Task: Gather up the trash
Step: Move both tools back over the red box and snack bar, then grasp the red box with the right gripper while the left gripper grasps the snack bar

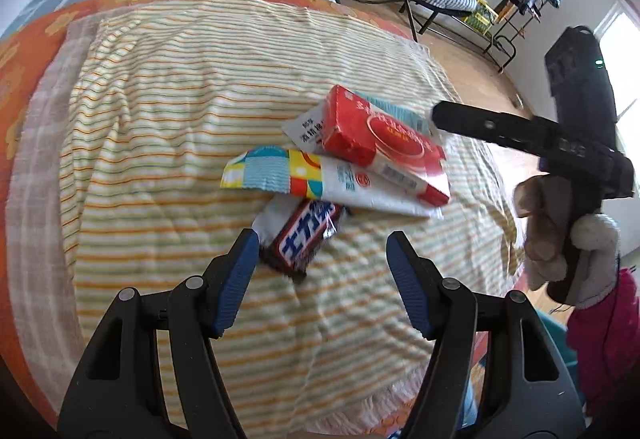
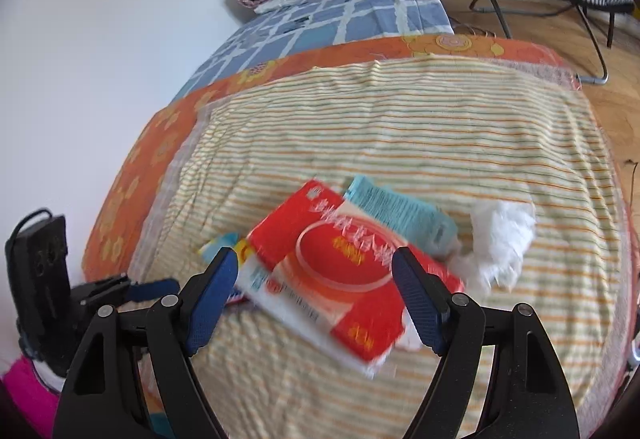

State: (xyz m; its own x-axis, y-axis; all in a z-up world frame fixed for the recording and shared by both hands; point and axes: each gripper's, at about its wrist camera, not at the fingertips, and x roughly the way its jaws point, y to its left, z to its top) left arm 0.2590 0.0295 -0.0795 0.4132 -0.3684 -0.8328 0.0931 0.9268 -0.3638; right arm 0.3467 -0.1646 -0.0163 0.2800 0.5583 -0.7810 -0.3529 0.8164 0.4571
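Colours on your striped bed cover

You see a cream cloth with orange and green stripes (image 1: 168, 111), a red-and-white cardboard box (image 2: 340, 275), a pale turquoise packet (image 2: 400, 215), a brown candy-bar wrapper with blue-and-white lettering (image 1: 306, 239), and a blue-checked sheet (image 2: 340, 19).

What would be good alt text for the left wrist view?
Open left gripper hovers over a Snickers bar on a striped cloth, its jaws wide apart. Behind the bar lie a colourful wrapper and a red box; the right gripper reaches in from the right.
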